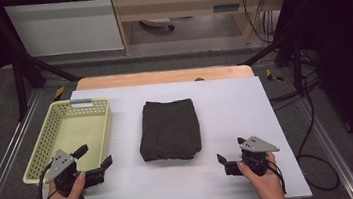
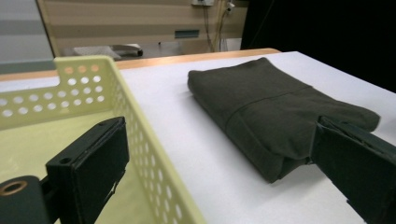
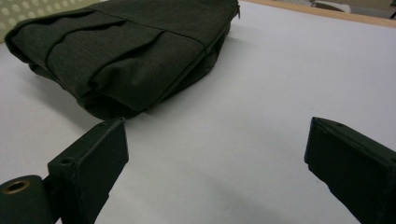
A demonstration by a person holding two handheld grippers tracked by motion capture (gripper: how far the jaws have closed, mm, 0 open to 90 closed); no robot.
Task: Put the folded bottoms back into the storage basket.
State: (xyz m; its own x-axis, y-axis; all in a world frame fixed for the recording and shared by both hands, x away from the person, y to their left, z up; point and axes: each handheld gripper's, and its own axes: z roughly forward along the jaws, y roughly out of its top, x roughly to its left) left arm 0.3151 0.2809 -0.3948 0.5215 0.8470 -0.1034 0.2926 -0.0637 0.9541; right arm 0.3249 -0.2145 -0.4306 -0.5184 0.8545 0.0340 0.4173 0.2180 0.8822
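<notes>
One white tabletop (image 1: 227, 124) carried everything, and the largest thing on it was a pale yellow perforated basket (image 1: 100, 122) standing along its left edge, nothing inside it. Next in size came the folded dark garment (image 1: 170, 128) — a thick, squared stack lying flat at the middle of the tabletop, well apart from the basket and nearer the far edge than the near one. It looked soft and limp, light for its bulk, with several layers that would likely slide apart or sag open if pinched at one corner only. The safest hold seemed to be at the two near corners, where the folded edge bulged thickest, each set of jaws biting through all layers at once. Smallest were the tools: the left hand-held gripper (image 1: 94, 162) hung over the basket's near right corner, jaws spread wide and holding nothing, and the right hand-held gripper (image 1: 231, 152) sat by the near edge — likewise released, bare tabletop between its jaws.
</notes>
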